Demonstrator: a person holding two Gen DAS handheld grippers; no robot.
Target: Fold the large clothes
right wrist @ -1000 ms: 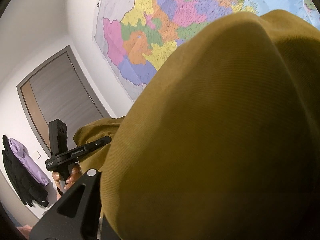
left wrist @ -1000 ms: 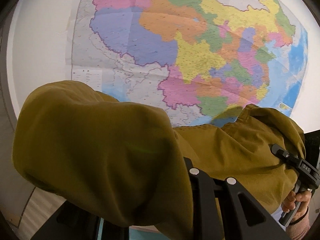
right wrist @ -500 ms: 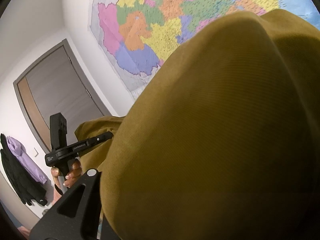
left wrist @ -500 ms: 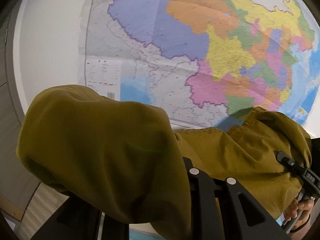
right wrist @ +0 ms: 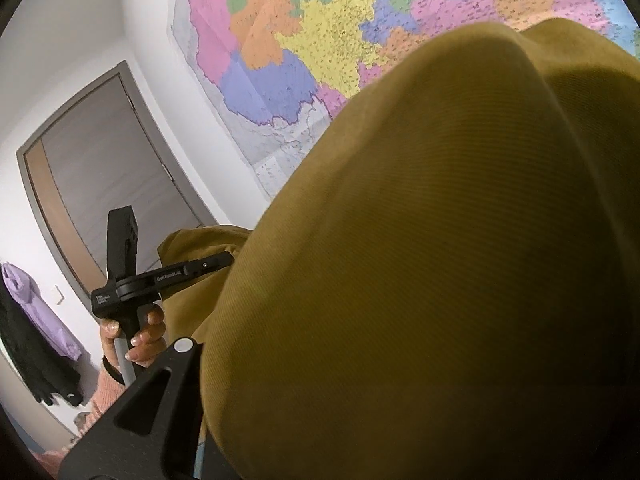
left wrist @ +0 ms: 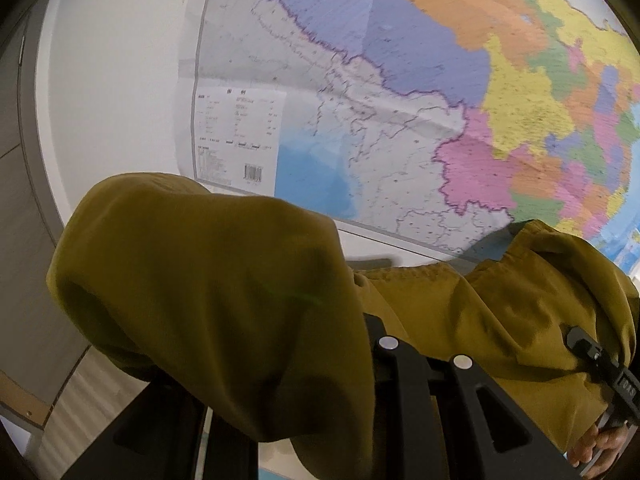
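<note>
An olive-brown garment [left wrist: 224, 292] is held up in the air between both grippers, in front of a wall. In the left wrist view it drapes over my left gripper [left wrist: 320, 344] and hides the fingertips; the cloth stretches right to my right gripper [left wrist: 600, 364]. In the right wrist view the garment [right wrist: 440, 260] fills most of the frame and covers my right gripper [right wrist: 256, 360]. My left gripper [right wrist: 216, 260] shows at the left with its tips buried in the cloth. Both look shut on the garment.
A large coloured wall map [left wrist: 440, 100] hangs on the white wall ahead. A grey door [right wrist: 100, 184] stands to the left. Purple and black clothes [right wrist: 36, 320] hang on the wall beside it.
Both grippers have tilted down with the garment, so the map sits higher and more of its lower edge shows. The hold on the cloth is unchanged.
</note>
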